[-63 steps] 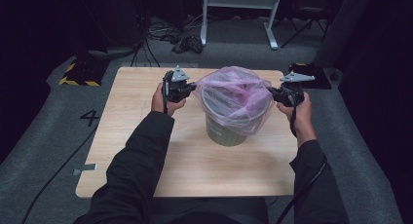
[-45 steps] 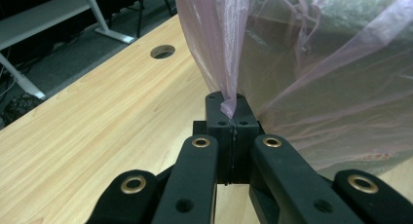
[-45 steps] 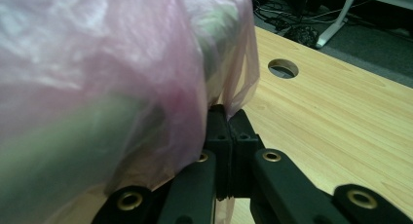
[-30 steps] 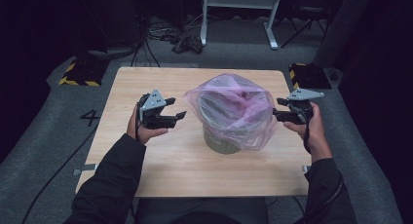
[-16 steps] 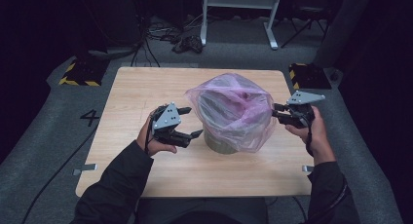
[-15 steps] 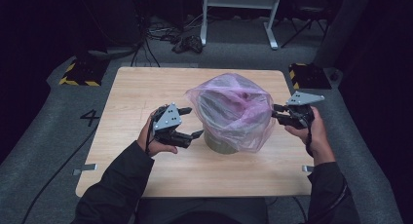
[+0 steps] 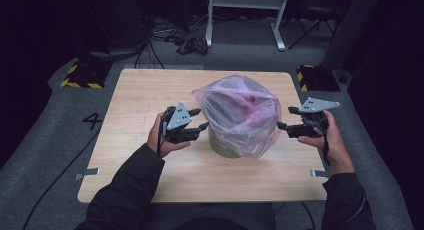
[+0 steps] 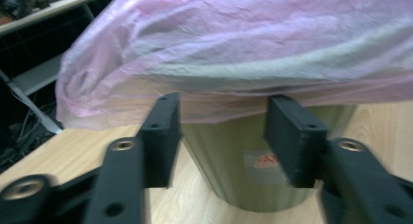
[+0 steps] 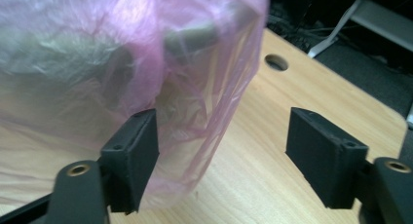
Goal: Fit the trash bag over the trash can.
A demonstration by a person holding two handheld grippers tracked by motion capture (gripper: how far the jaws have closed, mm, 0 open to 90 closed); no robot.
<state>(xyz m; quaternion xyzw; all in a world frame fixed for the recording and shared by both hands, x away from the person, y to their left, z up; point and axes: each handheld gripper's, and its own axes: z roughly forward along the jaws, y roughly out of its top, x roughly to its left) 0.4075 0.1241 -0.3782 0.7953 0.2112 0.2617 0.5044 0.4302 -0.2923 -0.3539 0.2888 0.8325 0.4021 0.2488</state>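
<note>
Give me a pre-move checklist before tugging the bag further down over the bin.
1. Left gripper open: ok.
2. Right gripper open: ok.
3. Pink bag draped over the bin: ok.
4. Bag hem inside the left gripper's jaws: cannot tell.
5. Bag edge within the right gripper's jaws: not ok, it lies at one jaw.
6. Bin upright on the table: ok.

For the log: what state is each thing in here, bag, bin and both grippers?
pink plastic bag: draped over the bin's top, puffed up, hem hanging loose partway down the sides.
bin: upright on the table, top covered by the bag.
left gripper: open, at the bin's side below the bag's hem, gripping nothing.
right gripper: open, beside the bag's hanging edge, gripping nothing.
</note>
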